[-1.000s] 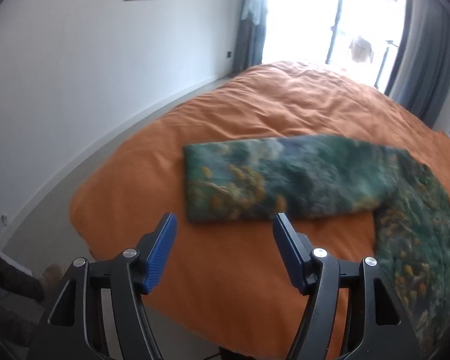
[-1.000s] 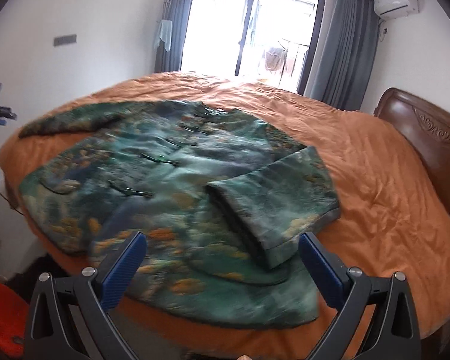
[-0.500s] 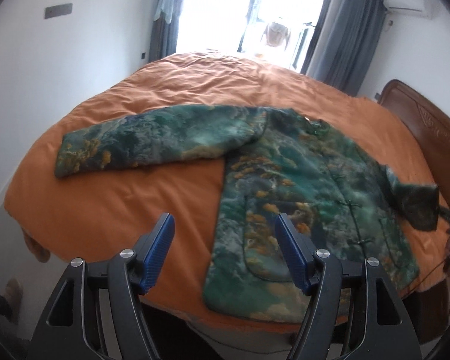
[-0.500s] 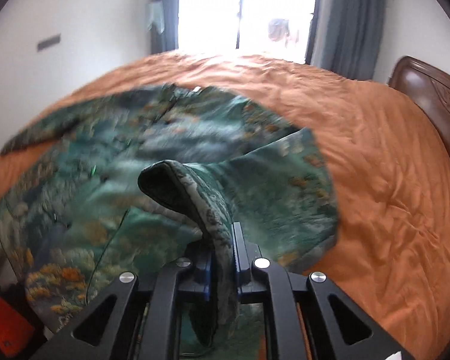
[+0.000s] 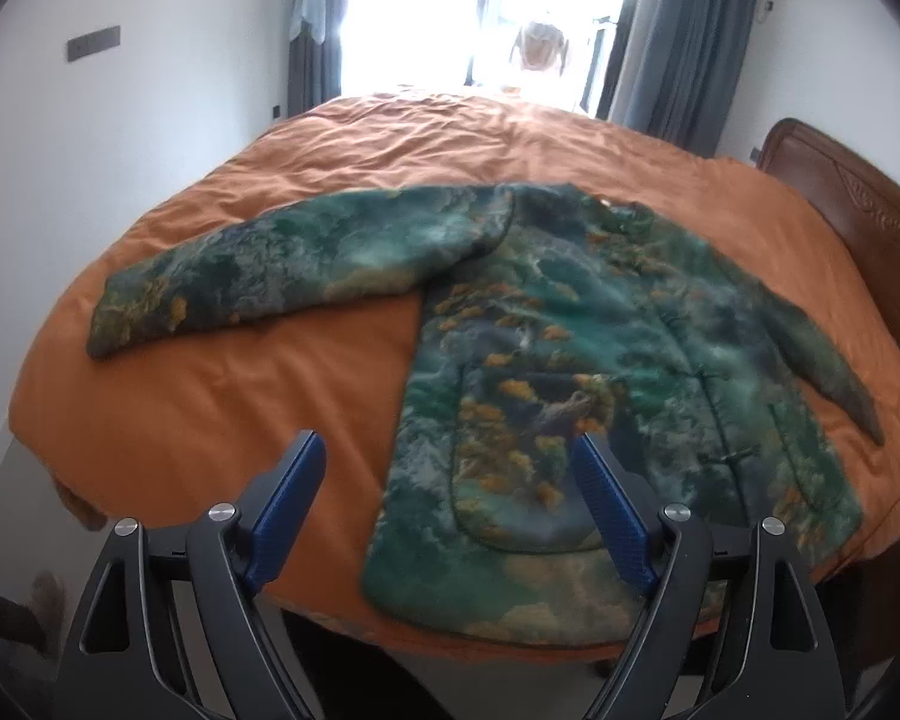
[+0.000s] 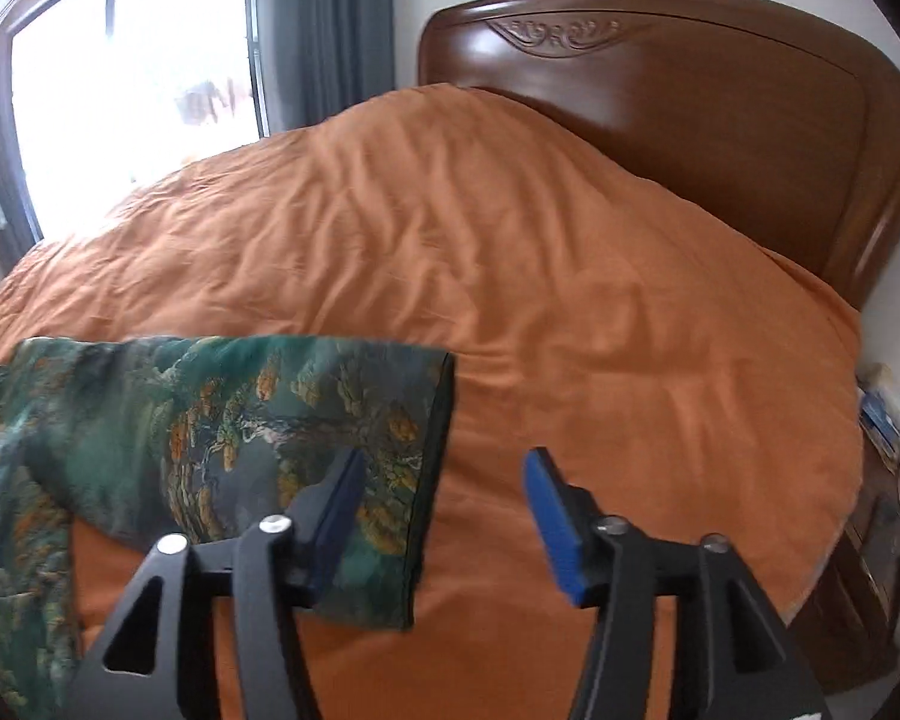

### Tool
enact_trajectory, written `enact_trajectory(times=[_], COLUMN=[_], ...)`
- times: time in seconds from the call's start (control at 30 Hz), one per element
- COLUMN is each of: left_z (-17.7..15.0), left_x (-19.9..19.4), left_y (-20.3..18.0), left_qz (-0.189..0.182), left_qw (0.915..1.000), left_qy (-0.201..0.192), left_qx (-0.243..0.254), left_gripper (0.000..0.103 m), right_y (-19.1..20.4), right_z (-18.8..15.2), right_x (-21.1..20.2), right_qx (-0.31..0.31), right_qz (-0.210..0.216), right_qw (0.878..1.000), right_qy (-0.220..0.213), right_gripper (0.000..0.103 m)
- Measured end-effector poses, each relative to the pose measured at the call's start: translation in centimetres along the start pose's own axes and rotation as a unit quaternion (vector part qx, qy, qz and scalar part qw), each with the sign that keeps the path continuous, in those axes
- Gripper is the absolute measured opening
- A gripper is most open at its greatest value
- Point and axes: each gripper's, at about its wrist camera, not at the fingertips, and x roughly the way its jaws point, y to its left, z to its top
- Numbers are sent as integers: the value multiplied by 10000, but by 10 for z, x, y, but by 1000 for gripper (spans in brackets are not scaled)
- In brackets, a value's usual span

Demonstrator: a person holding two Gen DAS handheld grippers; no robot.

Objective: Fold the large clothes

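A green patterned jacket [image 5: 570,360] with orange motifs lies front up and spread flat on the orange bed [image 5: 240,420]. Its left sleeve [image 5: 282,282] stretches out to the left, its right sleeve [image 5: 822,354] to the right. My left gripper [image 5: 450,516] is open and empty above the jacket's hem at the near bed edge. In the right wrist view the right sleeve [image 6: 282,426] lies flat on the bed [image 6: 570,300]. My right gripper [image 6: 444,510] is open and empty, its left finger over the cuff end.
A brown wooden headboard [image 6: 720,120] stands at the right end of the bed. A bright window with grey curtains [image 5: 678,42] is behind it. A white wall [image 5: 120,150] runs along the left. A bedside table with small items [image 6: 888,450] sits by the headboard.
My right gripper was shut on the right sleeve's cuff half a second ago; it has let go, and the sleeve now lies stretched out flat. The left gripper swung right toward the jacket body.
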Motion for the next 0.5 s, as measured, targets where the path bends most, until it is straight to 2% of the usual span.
enact_trajectory(times=[0.07,0.1,0.2,0.27,0.33,0.4,0.43,0.5], left_z=[-10,-15,-29,-36,-39,-43,-45,-49], left_x=[12,19,41,56,64,69,71,74], left_y=[10,15,23,25,26,24,23,22], left_qz=[32,33,-1,-142,-475,-879,-862,-486], left_qw=[9998,9995,9978,9965,9940,9906,9911,9937], left_qy=[213,318,653,824,978,1046,1016,995], left_qx=[1,7,85,25,-106,-89,-15,151], left_gripper=[86,86,86,86,87,95,97,97], right_y=[-13,-12,14,45,82,116,132,156], right_z=[-18,-26,-64,-93,-122,-145,-155,-172], right_x=[-14,-25,-57,-75,-90,-95,-95,-93], right_qx=[160,196,22,-54,-214,-449,-608,-787], right_qz=[-45,102,1217,2196,2861,3110,3160,3297], right_qw=[9999,9998,9923,9739,9538,9435,9401,9319], right_qy=[-16,21,237,578,888,1050,1123,1291], right_gripper=[61,61,62,63,65,69,69,69])
